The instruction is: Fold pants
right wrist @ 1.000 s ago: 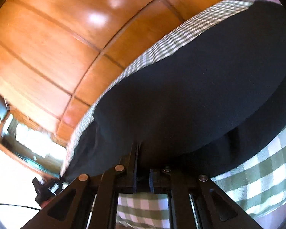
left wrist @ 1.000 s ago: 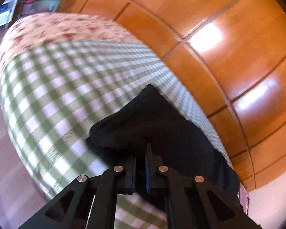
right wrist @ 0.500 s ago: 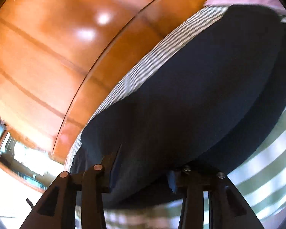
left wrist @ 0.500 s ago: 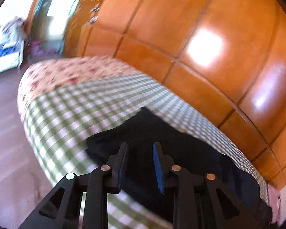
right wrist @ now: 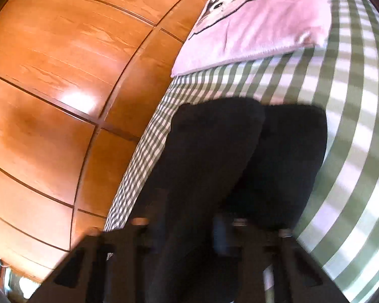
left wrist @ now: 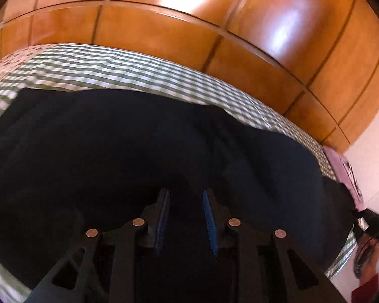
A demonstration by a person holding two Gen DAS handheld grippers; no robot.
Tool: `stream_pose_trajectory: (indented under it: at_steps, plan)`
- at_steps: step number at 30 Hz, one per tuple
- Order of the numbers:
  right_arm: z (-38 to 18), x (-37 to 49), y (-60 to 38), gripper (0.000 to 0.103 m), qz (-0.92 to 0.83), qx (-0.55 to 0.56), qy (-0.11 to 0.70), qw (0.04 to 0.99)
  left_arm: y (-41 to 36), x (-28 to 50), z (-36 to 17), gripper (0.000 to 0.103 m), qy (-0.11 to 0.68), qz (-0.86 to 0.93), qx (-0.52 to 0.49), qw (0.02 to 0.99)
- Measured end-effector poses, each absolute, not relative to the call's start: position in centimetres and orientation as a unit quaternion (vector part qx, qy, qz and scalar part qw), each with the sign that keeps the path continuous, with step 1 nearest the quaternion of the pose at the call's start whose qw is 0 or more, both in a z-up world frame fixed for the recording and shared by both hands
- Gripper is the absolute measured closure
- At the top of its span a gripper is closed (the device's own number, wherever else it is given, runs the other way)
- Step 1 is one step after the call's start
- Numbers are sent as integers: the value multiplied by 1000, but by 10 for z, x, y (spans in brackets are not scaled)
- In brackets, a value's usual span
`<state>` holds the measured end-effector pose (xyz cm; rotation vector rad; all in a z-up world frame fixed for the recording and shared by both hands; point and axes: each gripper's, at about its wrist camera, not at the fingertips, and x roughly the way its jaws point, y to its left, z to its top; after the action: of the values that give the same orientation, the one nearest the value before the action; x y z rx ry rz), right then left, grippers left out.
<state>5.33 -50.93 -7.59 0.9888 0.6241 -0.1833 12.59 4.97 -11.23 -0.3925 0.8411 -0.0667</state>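
Observation:
Black pants lie spread lengthwise on a bed with a green-checked sheet. My left gripper hovers over their middle, open, its blue pads apart with nothing pressed between them. In the right wrist view the pants end in two rounded lobes close to a pink pillow. My right gripper is blurred and dark against the cloth. Its fingers close on a fold of the pants that runs between them.
A glossy wooden wardrobe runs along the far side of the bed and also fills the left of the right wrist view as wardrobe panels. A hand in a dark red sleeve shows at the lower right edge.
Both grippers let go of the pants and swung sideways along the bed. The left one stays open over the pants' middle. The right one opened wide, then closed again near the pillow end.

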Motion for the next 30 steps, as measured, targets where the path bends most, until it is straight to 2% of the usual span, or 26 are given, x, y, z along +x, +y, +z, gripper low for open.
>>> stream_pose_trajectory:
  at_steps: [6, 10, 13, 15, 20, 24, 25, 26, 27, 30]
  plan:
    - [-31, 18, -493, 95, -81, 376, 258, 886, 47, 124, -116, 74, 401, -41, -171, 899]
    - [-59, 11, -499, 95, -118, 371, 300, 871, 52, 130, -119, 74, 405, -46, -172, 897]
    - [-90, 10, -510, 95, -128, 421, 309, 843, 53, 130, -116, 74, 411, -46, -170, 894]
    - [-90, 4, -512, 90, -121, 444, 292, 838, 52, 136, -114, 74, 416, -46, -174, 891]
    - [-74, 0, -514, 68, -117, 430, 287, 848, 45, 149, -100, 73, 411, -72, -191, 889]
    - [-69, 19, -519, 66, -128, 419, 298, 848, 29, 179, -92, 73, 414, -87, -172, 890]
    - [-68, 26, -519, 72, -131, 409, 309, 849, 26, 187, -92, 73, 419, -86, -168, 888]
    - [-67, 37, -518, 87, -133, 401, 317, 849, 22, 199, -94, 73, 430, -83, -162, 884]
    - [-65, 44, -517, 92, -134, 387, 324, 853, 19, 209, -96, 73, 436, -84, -159, 882]
    - [-47, 53, -514, 94, -129, 365, 294, 874, 12, 233, -102, 73, 440, -72, -128, 886]
